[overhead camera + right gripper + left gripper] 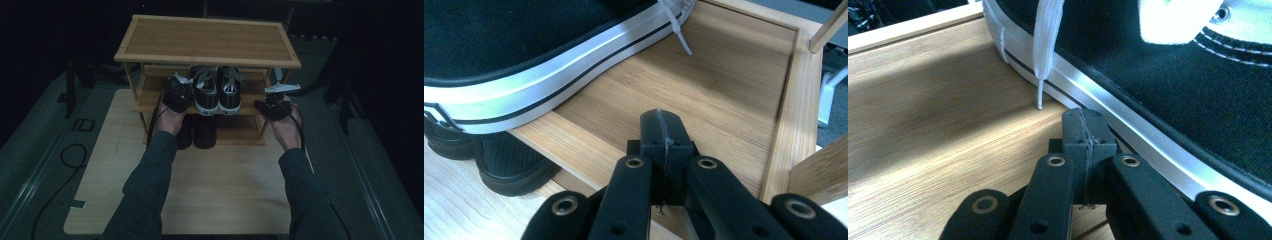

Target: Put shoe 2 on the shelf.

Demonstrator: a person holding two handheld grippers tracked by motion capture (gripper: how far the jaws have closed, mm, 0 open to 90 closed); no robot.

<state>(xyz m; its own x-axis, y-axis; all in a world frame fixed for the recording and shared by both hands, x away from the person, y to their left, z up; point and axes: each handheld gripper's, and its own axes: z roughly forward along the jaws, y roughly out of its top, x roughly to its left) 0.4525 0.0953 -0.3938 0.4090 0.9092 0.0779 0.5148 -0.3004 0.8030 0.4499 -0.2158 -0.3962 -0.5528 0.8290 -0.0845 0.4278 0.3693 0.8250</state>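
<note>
— Sneakers: where?
— On the shoe rack's middle shelf, black with white laces.
— Tongs?
— Left gripper and right gripper flank them at the shelf's front; both jaws pressed together, empty.

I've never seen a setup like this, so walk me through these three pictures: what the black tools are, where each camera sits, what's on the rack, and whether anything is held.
A person holds a black two-jaw hand gripper in each hand. The high view looks down from above: the left gripper and right gripper reach toward a three-tier bamboo shoe rack standing on a pale wooden table. A pair of black canvas sneakers with white laces sits on the middle shelf; dark shoes sit below. The other two pictures come from cameras riding on the grippers. The left gripper has its jaws shut beside a sneaker's white sole; the right gripper is likewise shut. Neither holds anything.
</note>
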